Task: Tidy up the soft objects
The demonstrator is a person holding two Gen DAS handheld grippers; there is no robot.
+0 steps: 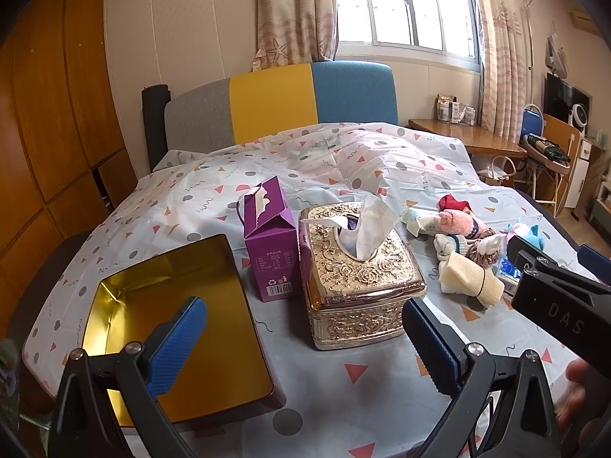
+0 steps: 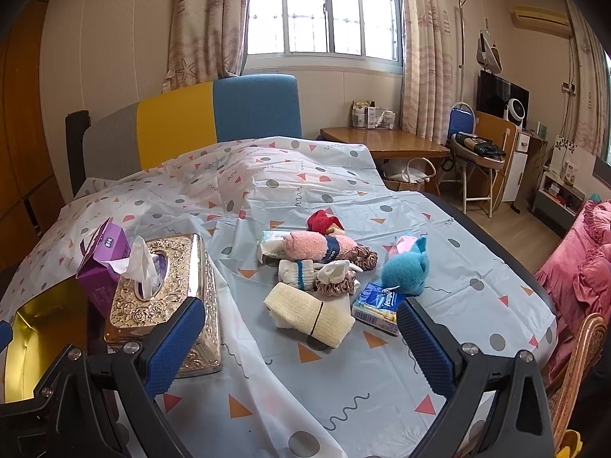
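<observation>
Right tool [image 2: 301, 337] spread wide, empty, cream rolled cloth [image 2: 309, 315] just ahead between its fingers

From the right wrist view, bare cloth runs ahead of the right tool [image 2: 301, 334] up to the cream cloth roll [image 2: 311, 315] at 12 o'clock. The gold tissue box [image 2: 168, 297] walls off 10 o'clock, and the tissue packet [image 2: 376, 307] sits at 1 o'clock. From the left wrist view, the open gold tin [image 1: 179, 305] lies at 10 o'clock, the purple carton [image 1: 269, 244] behind it, and the bed [image 1: 382, 393] is clear nearest.
</observation>
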